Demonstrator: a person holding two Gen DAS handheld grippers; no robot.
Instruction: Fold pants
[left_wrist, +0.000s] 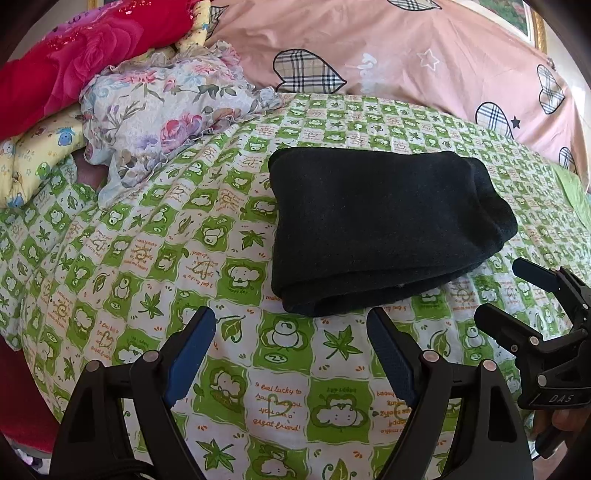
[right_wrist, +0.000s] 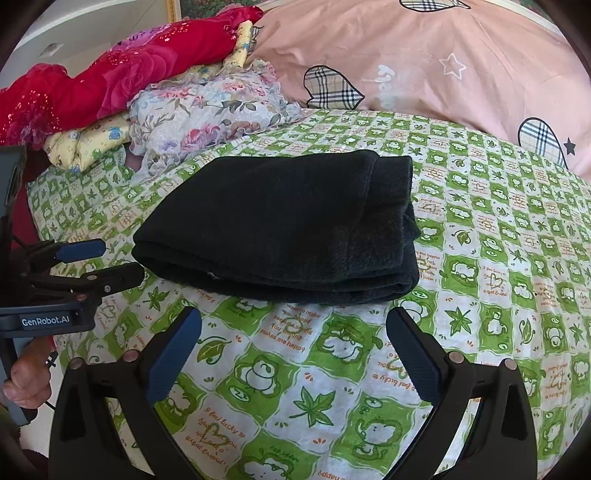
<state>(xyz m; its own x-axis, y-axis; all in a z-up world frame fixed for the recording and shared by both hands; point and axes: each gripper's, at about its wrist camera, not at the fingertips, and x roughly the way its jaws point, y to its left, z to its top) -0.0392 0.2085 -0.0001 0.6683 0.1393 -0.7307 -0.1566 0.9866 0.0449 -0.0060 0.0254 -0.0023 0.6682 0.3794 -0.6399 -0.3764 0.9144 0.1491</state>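
**Operator:** I've got the black pants (left_wrist: 380, 229) lying folded into a thick bundle on the bed (left_wrist: 155, 280), on that green-and-white checked sheet. From my left camera they sit at about one o'clock from the left tool (left_wrist: 291, 325), just beyond its tips and not touching them.

**Spotter:** And the tool itself?

**Operator:** Left tool is released, fingers (left_wrist: 192, 354) spread wide with only sheet between them, gripping nothing. At three o'clock in that view I can see the right tool (left_wrist: 517, 295), its two fingers apart as well, just beside the pants' near right corner.

**Spotter:** Check it from the other side.

**Operator:** Right camera: the pants (right_wrist: 280, 229) are at twelve o'clock, layered edges facing me, rounded fold at the right end. The right tool (right_wrist: 295, 325) is released too, blue pads (right_wrist: 173, 358) wide apart, hovering over the sheet short of the bundle. The left tool (right_wrist: 107, 264) shows at nine o'clock, near the pants' left corner; whether it touches I can't tell.

**Spotter:** Anything else around?

**Operator:** A floral cloth (left_wrist: 162, 110) and a red blanket (left_wrist: 74, 55) are heaped at eleven o'clock, and a pink quilt (left_wrist: 424, 55) with plaid hearts lies across the back, from twelve to two o'clock.
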